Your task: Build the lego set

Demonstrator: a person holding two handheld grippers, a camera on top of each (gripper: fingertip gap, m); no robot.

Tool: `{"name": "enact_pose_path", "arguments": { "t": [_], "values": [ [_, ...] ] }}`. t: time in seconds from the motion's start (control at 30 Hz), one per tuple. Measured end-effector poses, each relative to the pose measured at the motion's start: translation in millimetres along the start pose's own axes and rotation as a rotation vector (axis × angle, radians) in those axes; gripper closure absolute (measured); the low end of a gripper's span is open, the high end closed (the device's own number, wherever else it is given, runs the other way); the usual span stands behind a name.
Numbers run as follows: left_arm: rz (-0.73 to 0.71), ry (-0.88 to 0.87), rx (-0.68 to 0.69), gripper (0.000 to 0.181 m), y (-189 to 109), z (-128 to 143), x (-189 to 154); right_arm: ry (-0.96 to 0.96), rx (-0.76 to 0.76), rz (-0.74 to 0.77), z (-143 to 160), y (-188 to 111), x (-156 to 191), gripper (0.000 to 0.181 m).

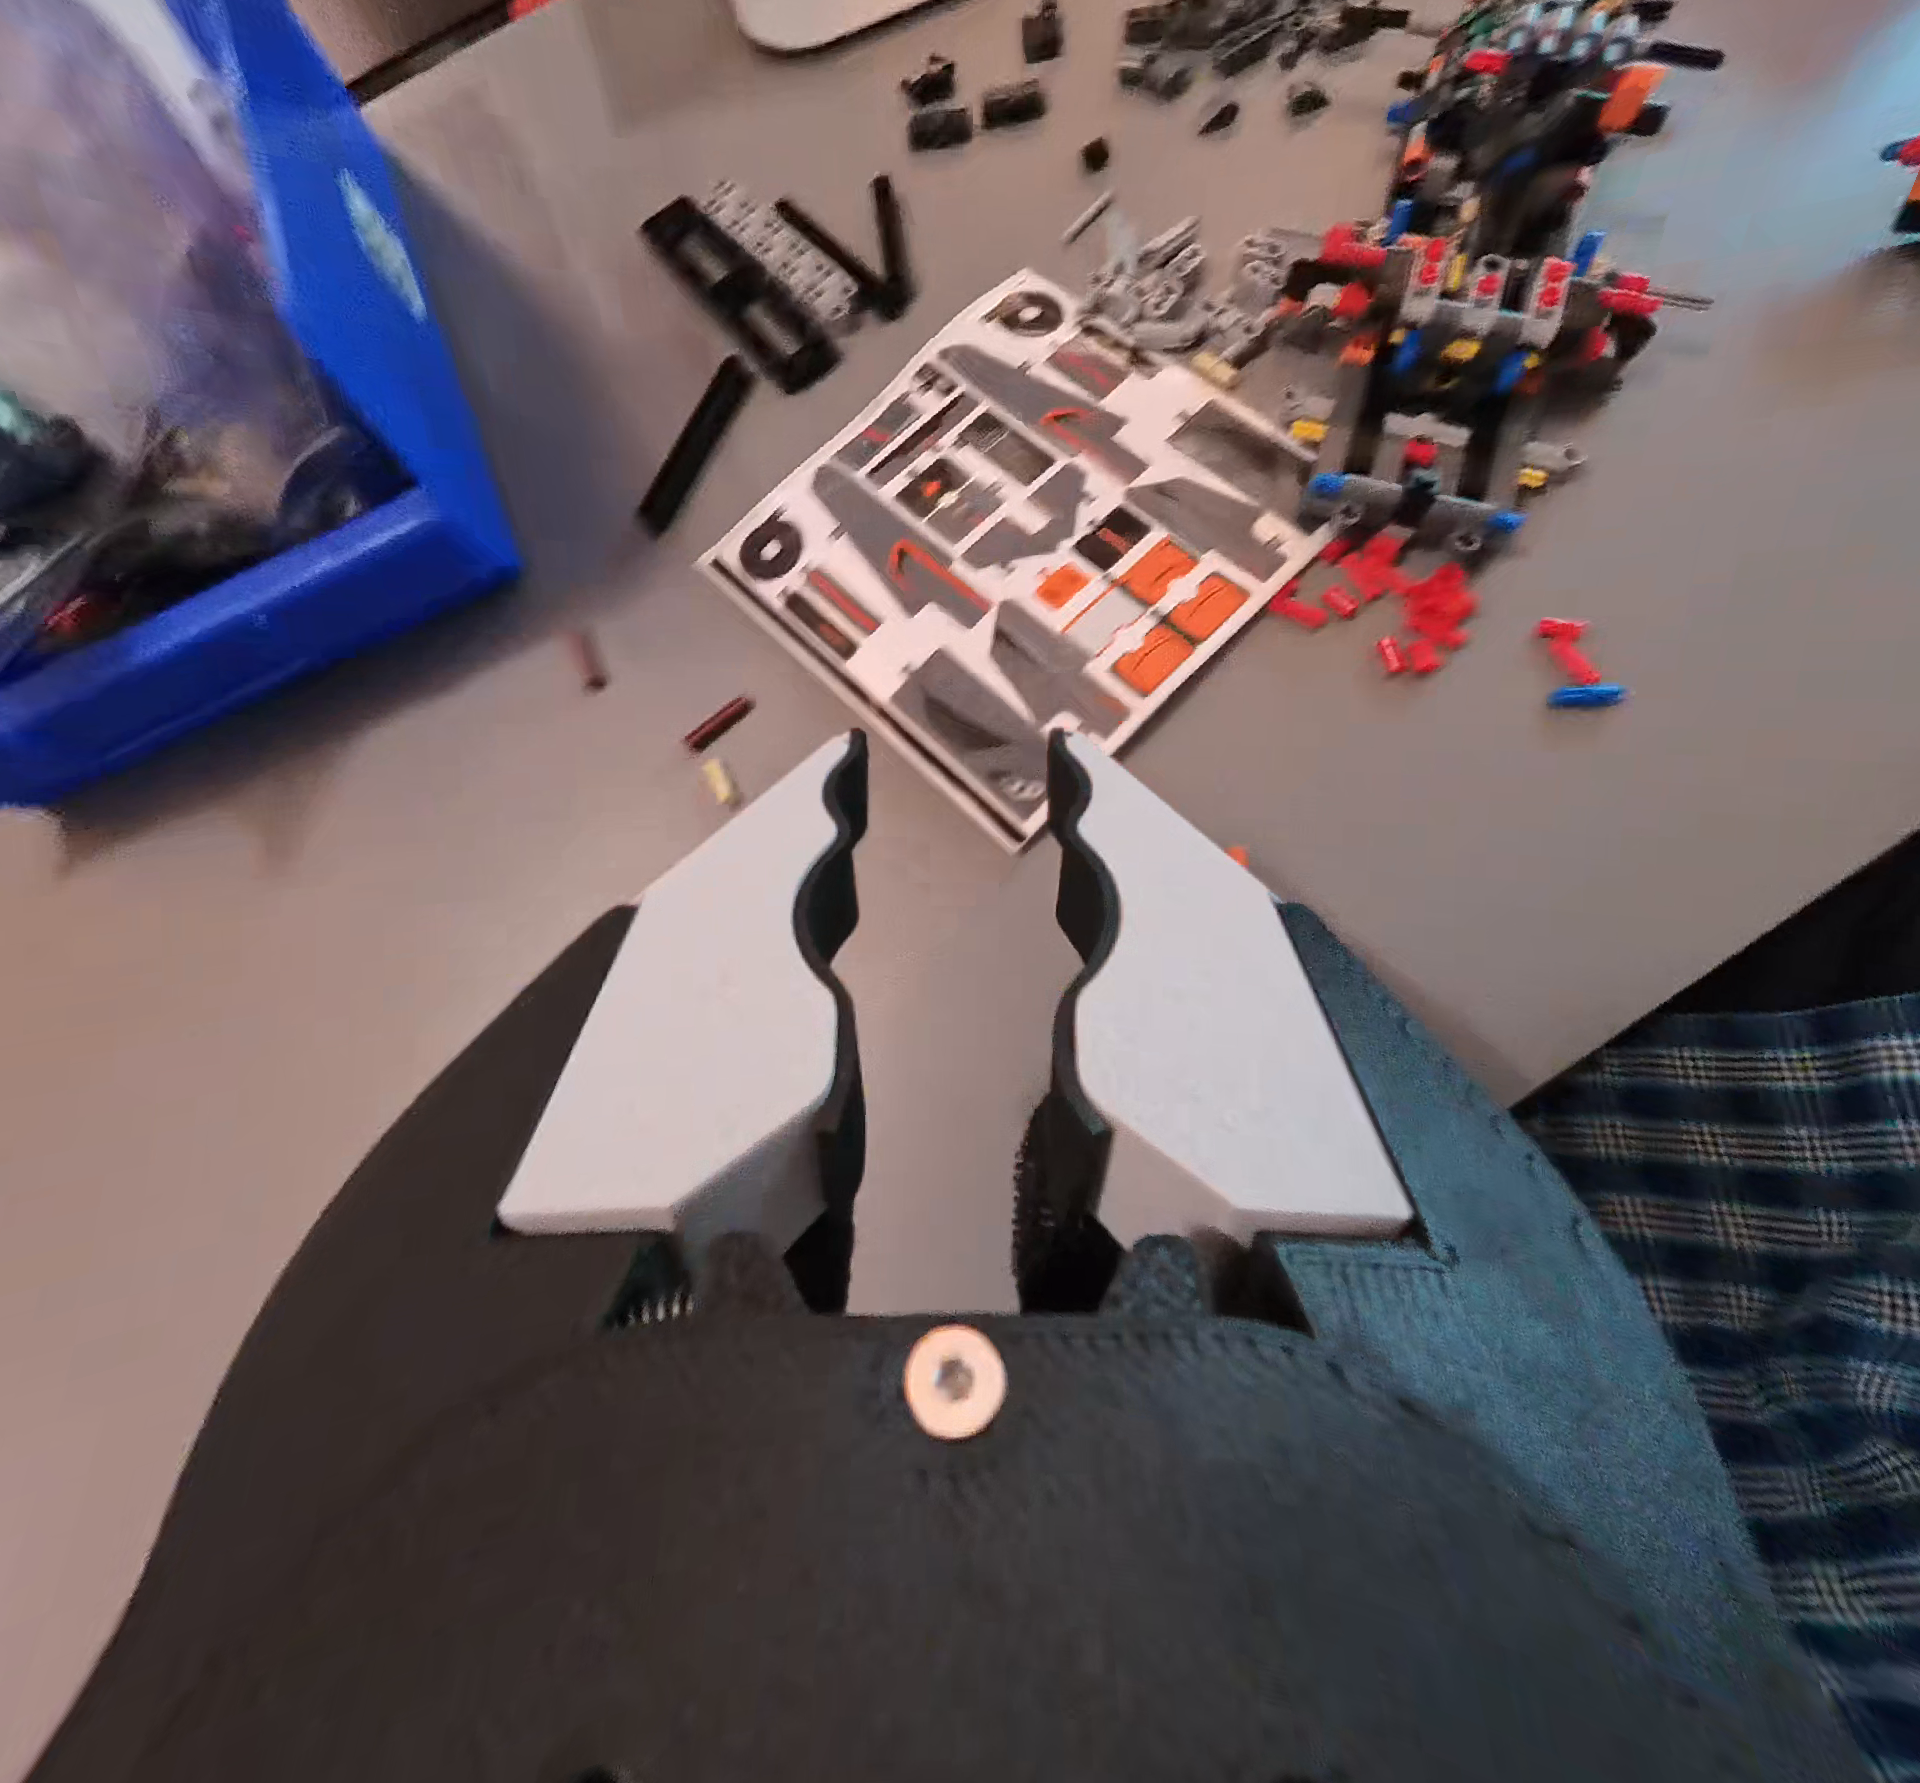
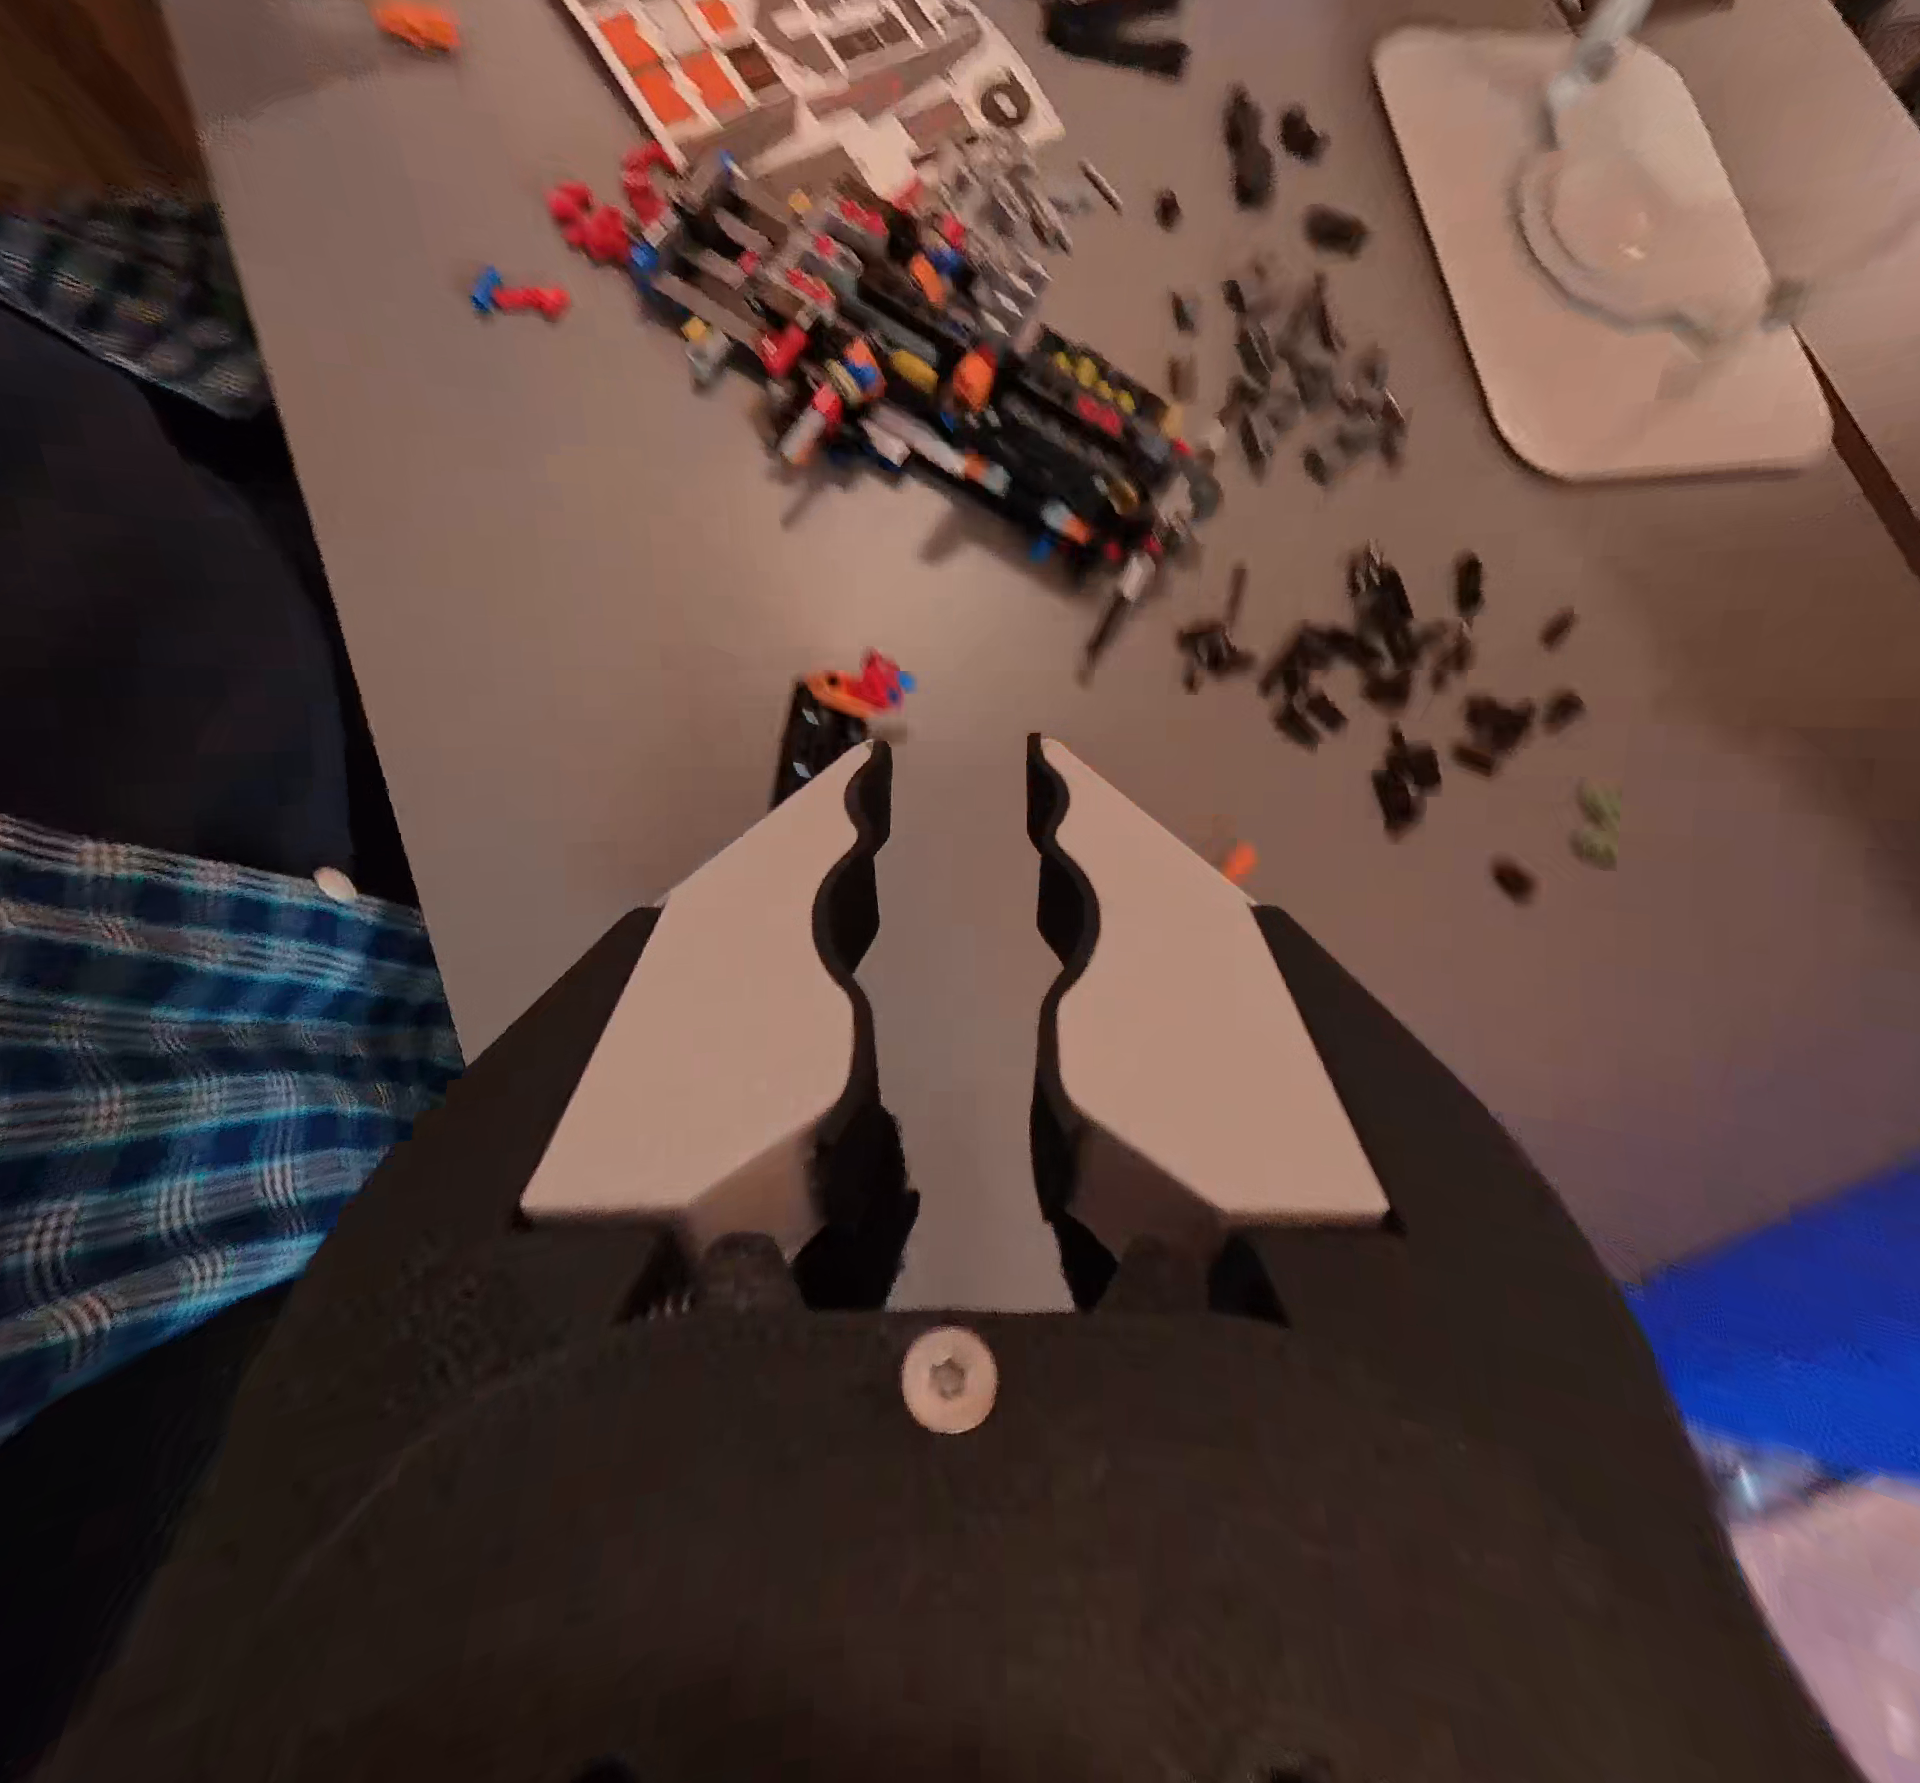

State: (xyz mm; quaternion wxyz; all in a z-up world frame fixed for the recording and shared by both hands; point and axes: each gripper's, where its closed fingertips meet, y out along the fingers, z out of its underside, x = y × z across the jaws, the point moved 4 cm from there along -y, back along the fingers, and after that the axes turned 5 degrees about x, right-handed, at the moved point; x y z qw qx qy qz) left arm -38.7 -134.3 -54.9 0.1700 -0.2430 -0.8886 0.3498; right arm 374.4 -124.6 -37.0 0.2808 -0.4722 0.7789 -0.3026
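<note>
The part-built lego model, black and grey with red, blue and orange parts, stands on the grey table at the upper right; it also shows in the right wrist view. A sticker sheet lies flat beside it, also in the right wrist view. My left gripper is open and empty above the table, just short of the sheet's near corner. My right gripper is open and empty; a small black, orange and red sub-assembly lies just past its left fingertip.
A blue bin with bagged parts stands at the left. Loose red pieces, black beams and black pin piles litter the table. A white lamp base stands at the far side. A plaid sleeve is at the table edge. One gripper's finger ends stand about 40 cm off the other's. The part-built lego model is about equally far from each gripper, around 20 cm. Seen from the right wrist view as well.
</note>
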Motion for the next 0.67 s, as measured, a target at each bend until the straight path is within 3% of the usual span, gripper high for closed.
{"name": "enact_pose_path", "arguments": {
  "t": [0.13,0.33,0.53,0.67],
  "values": [
    [0.074,-0.046,-0.022,0.146,-4,3,6,-0.081,-0.053,-0.087,-39,25,14,0.157],
    [0.117,0.170,0.118,0.136,45,7,-19,-0.133,-0.071,-0.185,-85,60,36,0.157],
    [0.162,0.331,0.205,0.132,75,13,-31,-0.161,-0.084,-0.242,-104,84,51,0.157],
    [0.202,0.361,0.201,0.144,84,11,-35,-0.167,-0.080,-0.279,-109,99,60,0.157]
  ]
}}
